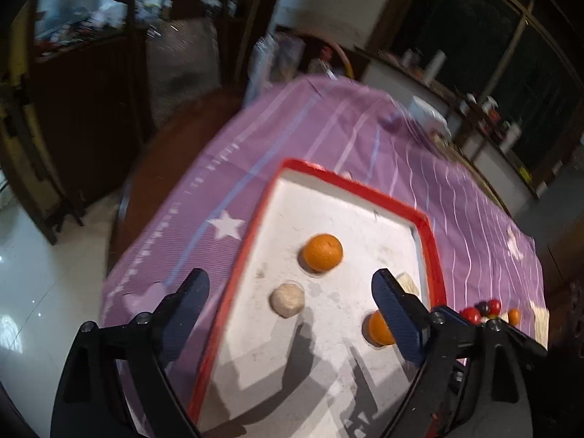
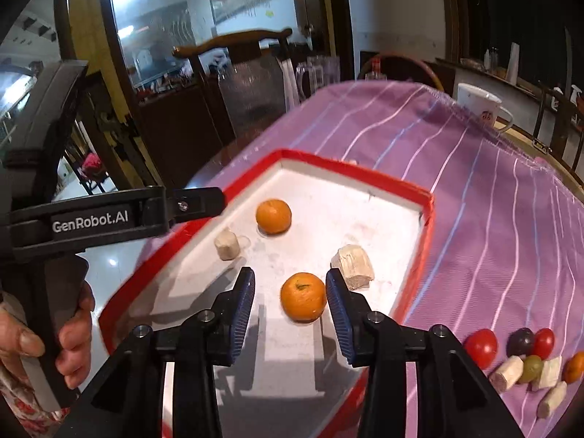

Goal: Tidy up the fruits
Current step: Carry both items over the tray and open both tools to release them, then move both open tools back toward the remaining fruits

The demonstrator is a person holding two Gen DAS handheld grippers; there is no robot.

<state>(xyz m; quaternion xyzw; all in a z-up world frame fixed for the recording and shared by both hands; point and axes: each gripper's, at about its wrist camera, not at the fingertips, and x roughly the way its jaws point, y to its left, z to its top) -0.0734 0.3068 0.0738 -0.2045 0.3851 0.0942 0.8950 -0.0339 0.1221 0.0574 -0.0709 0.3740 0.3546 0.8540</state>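
Two oranges (image 2: 273, 216) (image 2: 303, 296) inside red-rimmed tray (image 2: 365, 174).

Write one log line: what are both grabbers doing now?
left gripper: open, empty, over tray | right gripper: open around near orange, not squeezing | tray holds two oranges

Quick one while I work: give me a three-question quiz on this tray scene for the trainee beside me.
1. True or false: the left gripper is clamped on the beige chunk.
2. How many oranges lie inside the red-rimmed tray? A: one. B: two. C: four.
3. Fill in: the fruit between the fingers of the right gripper is an ______.

Key
1. False: its jaws stand wide open and the chunk lies on the tray floor.
2. B.
3. orange, resting on the tray, not squeezed.
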